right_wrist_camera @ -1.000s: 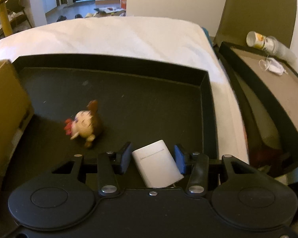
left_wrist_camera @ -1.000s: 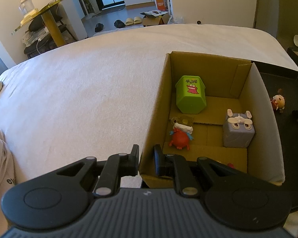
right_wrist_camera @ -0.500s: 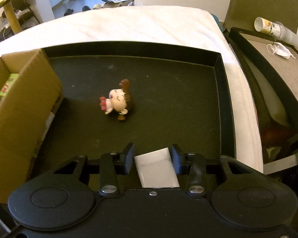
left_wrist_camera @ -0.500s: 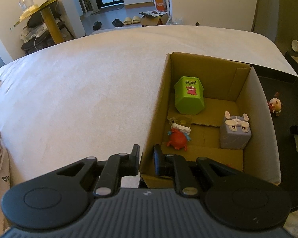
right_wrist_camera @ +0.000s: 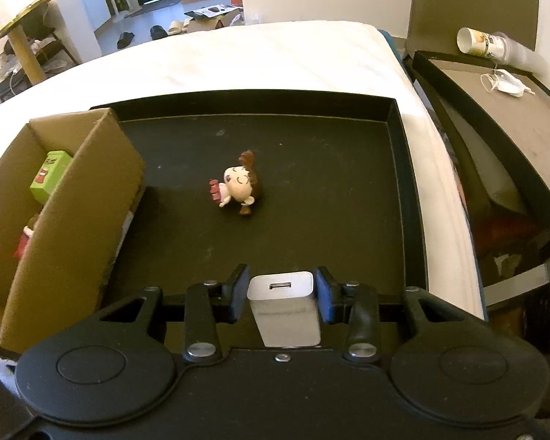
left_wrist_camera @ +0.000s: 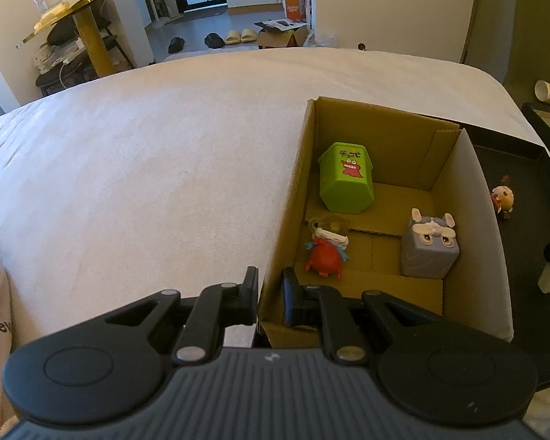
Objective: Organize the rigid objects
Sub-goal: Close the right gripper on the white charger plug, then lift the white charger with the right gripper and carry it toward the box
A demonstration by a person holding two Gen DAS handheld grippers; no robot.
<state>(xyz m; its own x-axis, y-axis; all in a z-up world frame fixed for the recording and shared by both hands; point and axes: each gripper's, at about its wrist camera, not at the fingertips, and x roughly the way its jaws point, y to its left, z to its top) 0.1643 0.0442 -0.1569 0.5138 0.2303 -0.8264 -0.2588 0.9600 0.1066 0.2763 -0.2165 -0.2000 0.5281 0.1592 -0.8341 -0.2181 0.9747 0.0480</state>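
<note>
Between right tongs (right_wrist_camera: 281,295): smooth boxy charger (right_wrist_camera: 284,308).

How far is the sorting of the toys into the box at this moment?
Done: the green tub, the red toy and the grey cube lie inside the box, whose wall the left gripper pinches. In hand: the right gripper holds the white charger above the black tray. Left: the charger and the doll on the tray.

Box wall (right_wrist_camera: 73,220) hides red figure (right_wrist_camera: 24,244) — mostly.
</note>
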